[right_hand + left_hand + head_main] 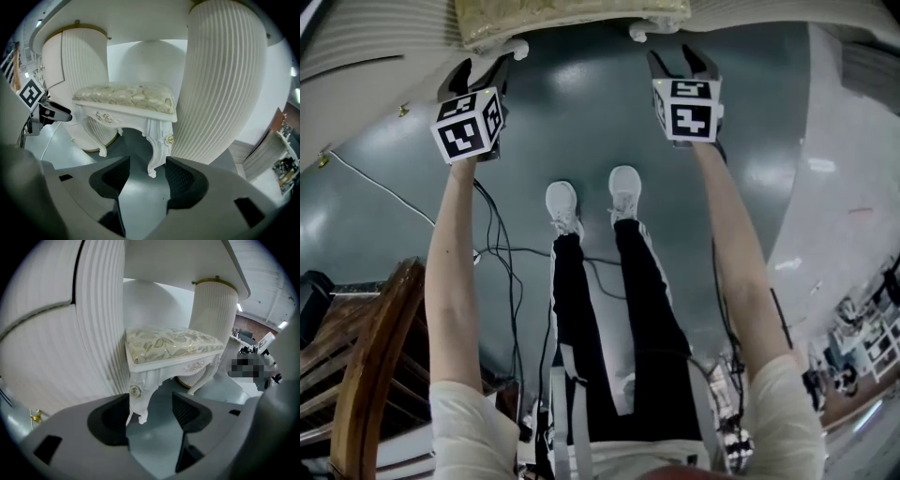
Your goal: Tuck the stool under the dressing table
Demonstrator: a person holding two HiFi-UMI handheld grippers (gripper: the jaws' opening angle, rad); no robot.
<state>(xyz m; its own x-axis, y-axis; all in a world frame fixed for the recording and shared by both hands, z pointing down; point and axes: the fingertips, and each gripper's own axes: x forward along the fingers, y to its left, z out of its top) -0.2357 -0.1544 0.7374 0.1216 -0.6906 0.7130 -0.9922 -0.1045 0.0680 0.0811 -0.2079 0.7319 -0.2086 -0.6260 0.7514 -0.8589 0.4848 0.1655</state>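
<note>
The white stool, with a cream leaf-pattern cushion (173,345) (126,96) (572,19), stands between the dressing table's two fluted pedestals (213,319) (220,79), under its top (178,263). My left gripper (150,408) (481,73) is open just short of the stool's near left leg (139,399). That leg shows in the gap, and the pads are off it. My right gripper (146,171) (682,62) is also open, with the near right leg (157,152) seen between its jaws, untouched.
The person's feet (623,192) stand on the grey floor behind the grippers. Cables (502,248) trail across the floor at the left. A brown wooden piece (366,375) is at the lower left, and cluttered shelves (862,337) are at the right.
</note>
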